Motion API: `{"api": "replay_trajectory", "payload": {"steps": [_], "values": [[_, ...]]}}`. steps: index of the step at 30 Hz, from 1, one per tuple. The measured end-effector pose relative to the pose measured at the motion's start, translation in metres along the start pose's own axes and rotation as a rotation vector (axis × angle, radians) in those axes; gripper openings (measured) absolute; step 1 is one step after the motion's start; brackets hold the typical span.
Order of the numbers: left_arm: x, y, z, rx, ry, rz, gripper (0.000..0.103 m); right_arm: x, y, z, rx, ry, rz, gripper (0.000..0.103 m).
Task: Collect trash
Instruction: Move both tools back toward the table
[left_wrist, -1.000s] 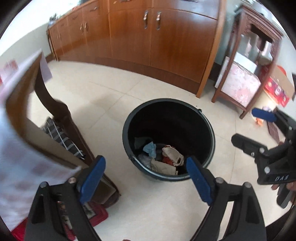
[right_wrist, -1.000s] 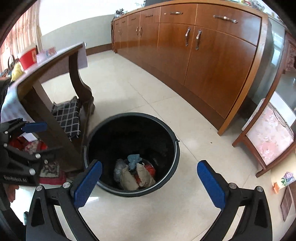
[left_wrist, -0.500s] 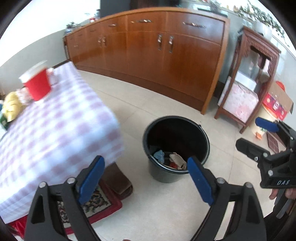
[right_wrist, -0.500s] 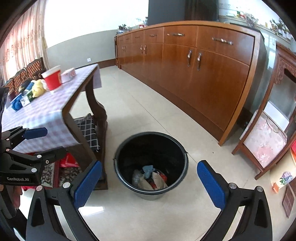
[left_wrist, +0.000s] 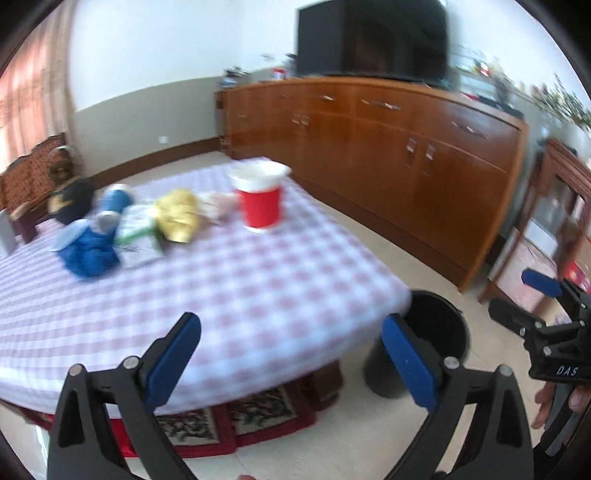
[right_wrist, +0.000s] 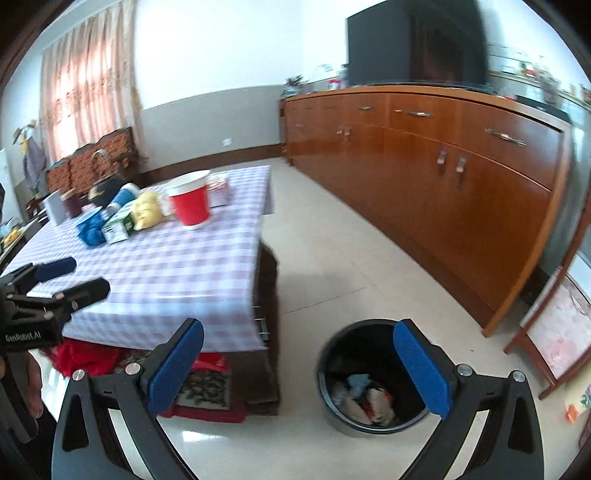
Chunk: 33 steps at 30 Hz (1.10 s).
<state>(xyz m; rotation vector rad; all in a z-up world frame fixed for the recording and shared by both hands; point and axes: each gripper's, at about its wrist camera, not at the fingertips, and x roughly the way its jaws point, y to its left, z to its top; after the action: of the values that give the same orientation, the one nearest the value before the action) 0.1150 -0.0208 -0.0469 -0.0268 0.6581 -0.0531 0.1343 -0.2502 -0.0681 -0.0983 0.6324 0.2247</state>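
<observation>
Left wrist view: the left gripper (left_wrist: 291, 354) has its fingers (left_wrist: 173, 354) spread wide and empty above the checked surface (left_wrist: 236, 280), where a red cup (left_wrist: 260, 201), a yellow wrapper (left_wrist: 177, 214) and a blue bag (left_wrist: 86, 247) lie blurred together at the far end. Right wrist view: the right gripper (right_wrist: 299, 365) is likewise spread and holds nothing, over the floor beside the surface, with the black bin (right_wrist: 369, 376) of crumpled trash (right_wrist: 362, 395) just beyond its fingers
</observation>
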Motion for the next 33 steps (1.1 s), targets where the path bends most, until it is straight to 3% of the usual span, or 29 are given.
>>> {"api": "replay_trajectory", "payload": {"steps": [9, 19, 22, 25, 33], "values": [[-0.02, 0.088, -0.006, -0.14, -0.047, 0.146, 0.099, 0.02, 0.076, 0.029, -0.101, -0.017, 0.062, 0.103], [-0.027, 0.143, -0.01, -0.186, -0.085, 0.284, 0.099, 0.039, 0.131, 0.051, -0.164, -0.027, 0.082, 0.103], [-0.023, 0.151, -0.01, -0.194, -0.069, 0.298, 0.097, 0.045, 0.14, 0.056, -0.175, -0.029, 0.081, 0.103], [-0.013, 0.16, -0.006, -0.178, -0.04, 0.281, 0.089, 0.052, 0.149, 0.063, -0.193, -0.029, 0.081, 0.103], [0.008, 0.172, 0.011, -0.202, -0.037, 0.278, 0.089, 0.076, 0.158, 0.084, -0.2, -0.02, 0.075, 0.103]]}}
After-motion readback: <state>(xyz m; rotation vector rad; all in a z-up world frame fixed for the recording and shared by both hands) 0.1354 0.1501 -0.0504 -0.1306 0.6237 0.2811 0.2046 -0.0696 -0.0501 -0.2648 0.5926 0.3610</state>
